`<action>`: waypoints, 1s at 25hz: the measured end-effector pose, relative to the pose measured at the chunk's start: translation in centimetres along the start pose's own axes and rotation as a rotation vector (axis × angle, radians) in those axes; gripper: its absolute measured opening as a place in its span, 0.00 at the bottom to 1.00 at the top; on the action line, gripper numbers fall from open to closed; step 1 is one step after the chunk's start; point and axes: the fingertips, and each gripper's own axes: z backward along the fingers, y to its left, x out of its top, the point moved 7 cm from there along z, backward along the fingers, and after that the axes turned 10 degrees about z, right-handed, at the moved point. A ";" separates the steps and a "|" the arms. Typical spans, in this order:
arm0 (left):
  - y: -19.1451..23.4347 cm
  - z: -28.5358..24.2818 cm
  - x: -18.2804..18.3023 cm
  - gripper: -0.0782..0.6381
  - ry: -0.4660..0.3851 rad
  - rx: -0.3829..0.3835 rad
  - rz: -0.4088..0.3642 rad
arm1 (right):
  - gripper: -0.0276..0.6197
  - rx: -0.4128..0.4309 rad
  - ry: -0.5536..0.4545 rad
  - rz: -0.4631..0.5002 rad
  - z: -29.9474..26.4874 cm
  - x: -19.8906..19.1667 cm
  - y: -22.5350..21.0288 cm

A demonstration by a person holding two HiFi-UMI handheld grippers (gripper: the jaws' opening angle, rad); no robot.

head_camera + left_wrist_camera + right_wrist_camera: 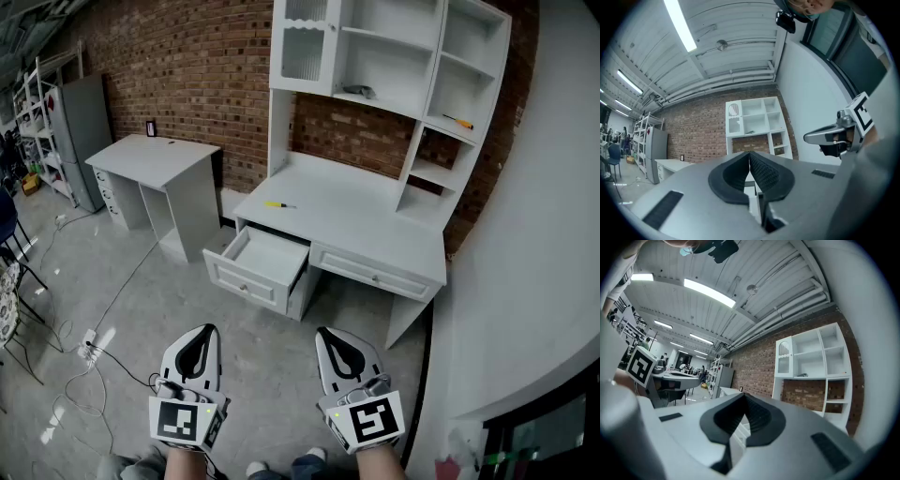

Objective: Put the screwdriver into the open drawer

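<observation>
Landmark: a white table (356, 220) with a white shelf unit (427, 66) standing on its back edge, set against a brick wall (197, 66).
Screwdriver: the yellow-handled screwdriver (278, 204) lies flat on the table top, near the table's front left corner, with nothing touching it.
Open drawer: the open drawer (246, 279) is pulled out from under the table's left half, just below and in front of the screwdriver. What shows of its inside looks bare.
Closed drawer: a closed drawer (375, 274) sits under the table's right half, flush with the front.
Shelf items: a small grey object (361, 92) lies on a middle shelf above the table. Further right on a side shelf is a thin yellow-handled tool (458, 121), possibly a second screwdriver, too small to be sure.
Left claw: the left claw (749, 153) is held level out in front of the table and well apart from it, jaws pressed together with nothing between them.
Right claw: the right claw (744, 395) is held beside the left one, equally far from the table, jaws pressed together and pinching nothing.
Surroundings: a smaller white table (155, 159) stands to the left of the main table along the same wall, and cables (89, 352) trail over the grey floor (272, 356) in front of both.
</observation>
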 end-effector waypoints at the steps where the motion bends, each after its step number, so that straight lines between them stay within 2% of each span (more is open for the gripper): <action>1: 0.5 0.8 0.2 0.13 0.000 -0.002 0.003 | 0.06 0.000 0.001 0.002 0.2 0.5 0.9; 8: 3.9 3.7 1.0 0.13 -0.013 -0.030 0.026 | 0.06 -0.007 0.018 0.002 -0.2 2.3 5.7; 14: 6.1 3.3 0.5 0.13 -0.002 -0.027 0.046 | 0.06 -0.011 0.004 -0.023 -1.9 2.4 7.1; 19: 7.7 0.1 -0.8 0.13 0.018 -0.015 0.048 | 0.06 -0.017 0.028 -0.036 -4.7 0.2 5.4; 25: 10.2 -7.6 -2.9 0.13 0.032 0.022 0.050 | 0.06 0.007 0.038 -0.052 -12.0 -3.5 0.9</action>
